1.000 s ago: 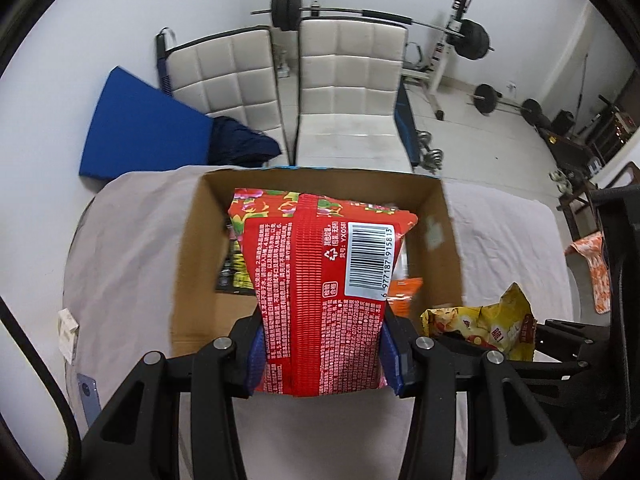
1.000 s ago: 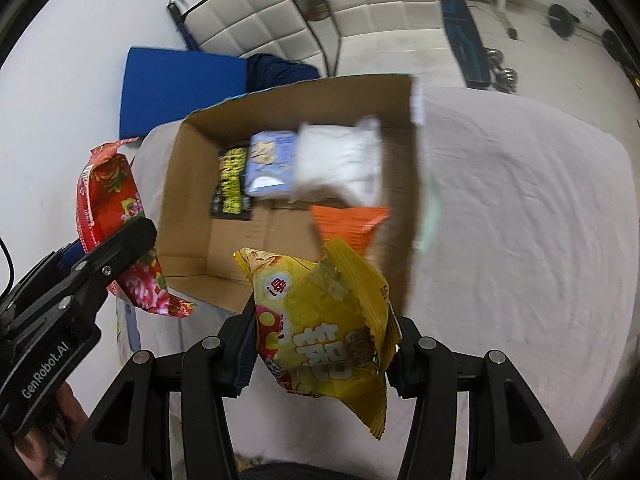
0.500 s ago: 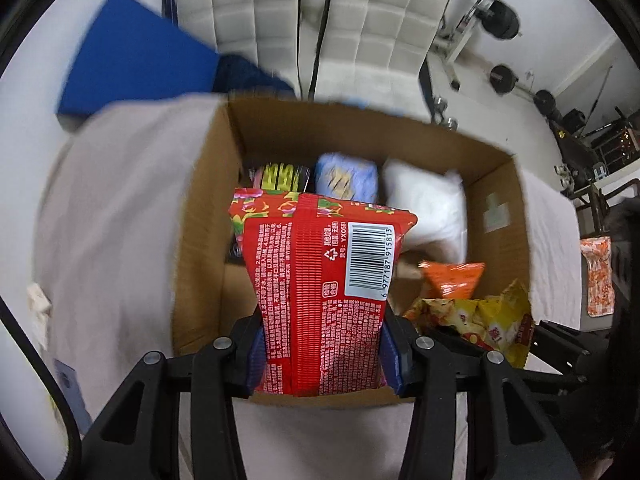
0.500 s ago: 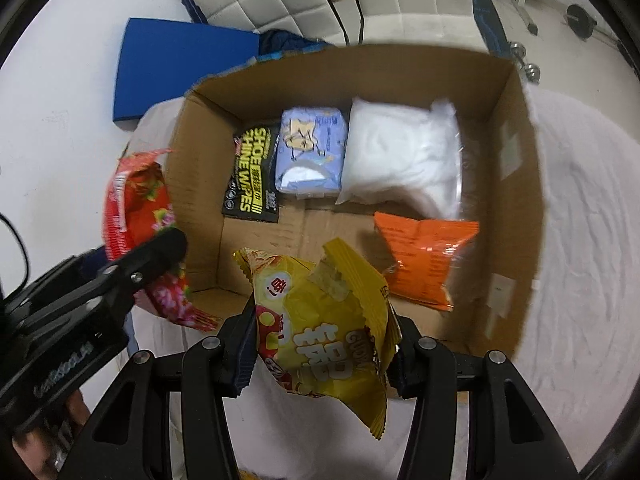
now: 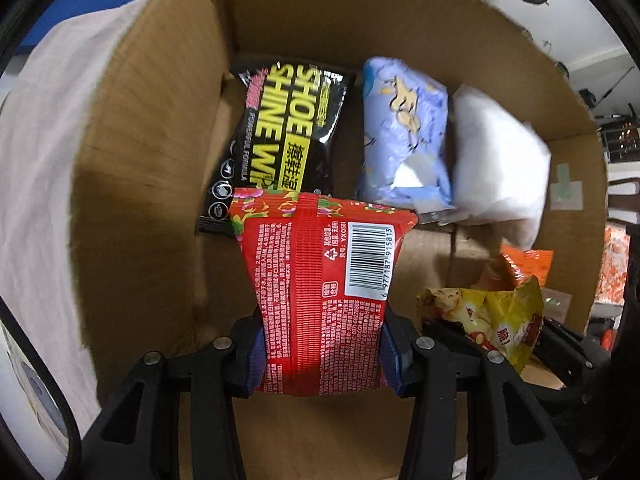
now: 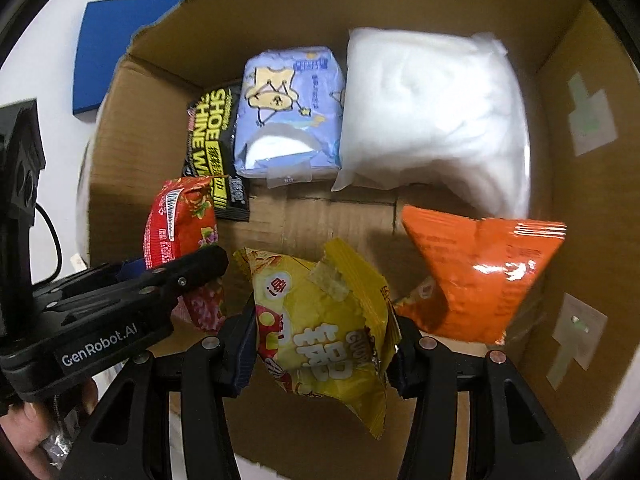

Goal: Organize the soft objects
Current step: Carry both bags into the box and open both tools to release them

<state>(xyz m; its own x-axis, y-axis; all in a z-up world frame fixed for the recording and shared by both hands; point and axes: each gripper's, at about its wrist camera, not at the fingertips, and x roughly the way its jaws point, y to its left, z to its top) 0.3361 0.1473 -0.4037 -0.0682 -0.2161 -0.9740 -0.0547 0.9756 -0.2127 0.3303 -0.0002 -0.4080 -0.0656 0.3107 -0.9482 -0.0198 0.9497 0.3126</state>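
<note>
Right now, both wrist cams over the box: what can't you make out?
- Shoe shine wipes: lower end hidden behind the red packet in the left wrist view.
- Orange packet: left wrist view shows only a corner; the yellow packet covers the rest.
- White pack: no label readable, blurred in both views.
- Cardboard box: near wall cut off by the frame edge and gripper fingers.
</note>
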